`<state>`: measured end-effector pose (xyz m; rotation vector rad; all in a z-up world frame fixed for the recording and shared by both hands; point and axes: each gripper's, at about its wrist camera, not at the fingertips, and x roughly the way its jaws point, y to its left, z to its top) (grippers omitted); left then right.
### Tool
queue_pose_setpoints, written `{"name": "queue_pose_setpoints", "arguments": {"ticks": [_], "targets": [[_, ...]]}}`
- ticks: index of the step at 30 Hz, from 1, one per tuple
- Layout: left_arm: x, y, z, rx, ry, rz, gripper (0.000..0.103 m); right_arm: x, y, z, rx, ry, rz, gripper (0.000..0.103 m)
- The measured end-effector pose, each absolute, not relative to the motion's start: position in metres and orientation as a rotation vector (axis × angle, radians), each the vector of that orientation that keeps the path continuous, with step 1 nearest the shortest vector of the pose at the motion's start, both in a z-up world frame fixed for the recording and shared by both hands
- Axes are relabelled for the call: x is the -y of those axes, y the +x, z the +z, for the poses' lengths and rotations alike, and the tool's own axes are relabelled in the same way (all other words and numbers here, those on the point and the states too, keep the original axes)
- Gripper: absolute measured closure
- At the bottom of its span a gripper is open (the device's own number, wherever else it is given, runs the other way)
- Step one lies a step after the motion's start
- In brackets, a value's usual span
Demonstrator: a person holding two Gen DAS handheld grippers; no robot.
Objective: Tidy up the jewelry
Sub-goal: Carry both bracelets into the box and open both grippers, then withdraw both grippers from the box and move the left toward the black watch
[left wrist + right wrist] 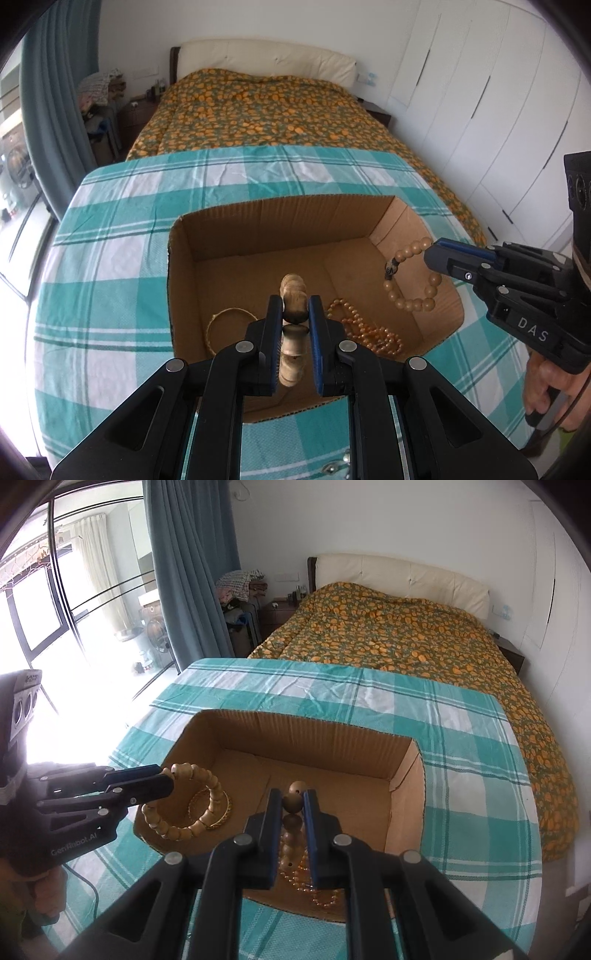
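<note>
Jewelry: two bead strands (pixel 369 334), bangle (pixel 231 325) already in box (pixel 280 218) | left gripper (pixel 295 314) clamps chunky bracelet (pixel 184 801), right gripper (pixel 293 801) clamps round-bead bracelet (pixel 410 275) (both over box) | drops remain

Floral-covered bed (pixel 258 110), white wardrobe (pixel 480 110), blue curtain (pixel 192 572), bright window (pixel 44 602)

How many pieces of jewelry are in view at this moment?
4, possibly more hidden. A chunky wooden bead bracelet held by the left gripper; a round-bead bracelet held by the right gripper; a gold bangle and amber bead strand on the cardboard box floor.
</note>
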<state>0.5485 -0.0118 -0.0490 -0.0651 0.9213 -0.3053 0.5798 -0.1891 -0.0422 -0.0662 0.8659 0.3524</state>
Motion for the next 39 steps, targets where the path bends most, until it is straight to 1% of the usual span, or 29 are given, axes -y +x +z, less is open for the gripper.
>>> {"name": "queue_pose_setpoints", "arguments": {"ticks": [6, 7, 9, 10, 11, 12, 14, 18, 20, 26, 39], "targets": [[0.020, 0.563, -0.070, -0.951, -0.069, -0.297, 0.089, 0.194, 0.596, -0.061, -0.904, 0.001, 0.360, 0.090], [0.021, 0.564, -0.071, -0.949, -0.062, -0.290, 0.086, 0.195, 0.597, -0.062, -0.905, 0.013, 0.356, 0.090], [0.024, 0.564, -0.073, -0.952, -0.049, -0.277, 0.062, 0.195, 0.598, -0.062, -0.904, 0.025, 0.345, 0.089], [0.024, 0.562, -0.073, -0.948, -0.042, -0.265, 0.037, 0.196, 0.597, -0.061, -0.897, 0.029, 0.343, 0.087], [0.024, 0.560, -0.071, -0.932, -0.035, -0.248, 0.022, 0.195, 0.594, -0.060, -0.890, 0.033, 0.342, 0.077], [0.024, 0.558, -0.069, -0.910, -0.025, -0.234, 0.018, 0.196, 0.592, -0.058, -0.880, 0.035, 0.340, 0.065], [0.022, 0.551, -0.065, -0.888, -0.008, -0.224, 0.016, 0.196, 0.583, -0.054, -0.858, 0.031, 0.337, 0.058], [0.013, 0.537, -0.062, -0.882, -0.018, -0.216, 0.016, 0.194, 0.564, -0.046, -0.831, 0.024, 0.353, 0.058], [0.007, 0.524, -0.060, -0.869, -0.022, -0.209, 0.014, 0.194, 0.551, -0.042, -0.817, 0.023, 0.365, 0.058], [-0.007, 0.478, -0.056, -0.845, -0.039, -0.201, 0.012, 0.200, 0.506, -0.033, -0.784, -0.008, 0.383, 0.058], [-0.029, 0.376, -0.054, -0.817, -0.047, -0.132, 0.011, 0.240, 0.395, -0.023, -0.724, -0.022, 0.313, 0.058]]}}
